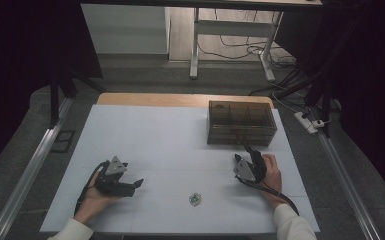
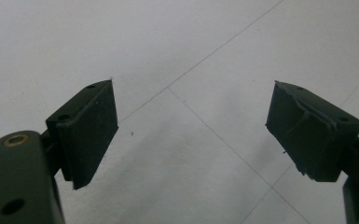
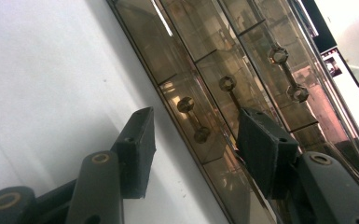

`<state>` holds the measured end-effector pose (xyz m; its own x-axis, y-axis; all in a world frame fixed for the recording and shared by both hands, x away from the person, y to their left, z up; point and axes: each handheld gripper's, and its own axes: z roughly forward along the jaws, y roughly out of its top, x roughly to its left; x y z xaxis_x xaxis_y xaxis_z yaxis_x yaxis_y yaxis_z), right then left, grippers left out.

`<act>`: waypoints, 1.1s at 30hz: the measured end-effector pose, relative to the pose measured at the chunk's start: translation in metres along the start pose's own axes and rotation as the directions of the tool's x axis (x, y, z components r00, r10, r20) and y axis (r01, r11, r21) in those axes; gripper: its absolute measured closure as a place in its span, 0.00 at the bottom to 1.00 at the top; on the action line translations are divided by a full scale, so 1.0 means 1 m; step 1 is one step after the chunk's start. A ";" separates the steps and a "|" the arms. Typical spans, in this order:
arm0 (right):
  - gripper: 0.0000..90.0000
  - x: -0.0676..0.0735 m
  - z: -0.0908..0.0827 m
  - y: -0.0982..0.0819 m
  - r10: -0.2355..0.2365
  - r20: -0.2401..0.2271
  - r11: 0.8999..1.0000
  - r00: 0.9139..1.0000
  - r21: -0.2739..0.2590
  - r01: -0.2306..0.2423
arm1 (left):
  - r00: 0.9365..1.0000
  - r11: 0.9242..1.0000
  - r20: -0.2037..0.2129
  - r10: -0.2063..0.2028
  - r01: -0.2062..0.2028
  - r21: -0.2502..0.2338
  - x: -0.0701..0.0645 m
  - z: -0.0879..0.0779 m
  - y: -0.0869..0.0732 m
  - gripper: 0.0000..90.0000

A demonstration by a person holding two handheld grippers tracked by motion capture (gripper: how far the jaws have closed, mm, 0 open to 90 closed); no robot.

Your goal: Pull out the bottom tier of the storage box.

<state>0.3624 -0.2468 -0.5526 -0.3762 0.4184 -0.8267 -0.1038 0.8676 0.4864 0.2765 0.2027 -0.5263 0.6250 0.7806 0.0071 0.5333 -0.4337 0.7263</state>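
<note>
At six o'clock lies a small badge (image 1: 195, 199). My left gripper (image 1: 138, 183) gapes wide, empty, at eight. My right gripper (image 1: 245, 152), half open and holding nothing, faces the drawer box (image 1: 241, 122) at one o'clock.

Grey carpet floor (image 1: 145, 75), white desk legs (image 1: 195, 45), tangled cables (image 1: 240, 47), dark surroundings.

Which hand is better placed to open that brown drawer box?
Probably the right. The right gripper sits just in front of the drawer box, open jaws aimed at a handle. The left gripper faces bare table.
</note>
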 end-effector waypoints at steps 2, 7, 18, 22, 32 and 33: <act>0.53 0.000 0.001 -0.001 0.003 0.005 1.000 1.000 -0.002 -0.003 | 1.000 1.000 0.000 -0.004 0.004 -0.003 0.000 0.000 0.000 0.18; 0.54 -0.001 0.004 -0.002 0.000 0.008 1.000 1.000 0.000 0.000 | 1.000 1.000 -0.002 -0.002 0.002 -0.004 -0.001 0.000 0.000 0.18; 0.57 -0.003 0.011 -0.004 -0.011 0.019 1.000 1.000 0.010 0.011 | 1.000 1.000 0.004 0.004 -0.004 -0.002 -0.002 -0.001 0.000 0.18; 0.58 -0.003 0.013 -0.005 -0.014 0.021 1.000 1.000 0.010 0.014 | 1.000 1.000 0.009 -0.010 0.010 -0.013 -0.001 -0.002 0.000 0.18; 0.63 -0.003 0.017 -0.005 -0.036 0.026 0.999 0.999 0.014 0.036 | 1.000 1.000 0.006 -0.014 0.014 -0.015 -0.001 -0.002 0.000 0.18; 0.64 -0.003 0.018 -0.005 -0.038 0.032 0.999 0.999 0.011 0.038 | 1.000 1.000 0.007 -0.015 0.015 -0.016 -0.001 -0.002 0.000 0.18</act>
<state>0.3805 -0.2481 -0.5575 -0.3419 0.3935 -0.8534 -0.1077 0.8857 0.4516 0.2746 0.2031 -0.5246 0.6213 0.7835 -0.0085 0.5333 -0.4148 0.7372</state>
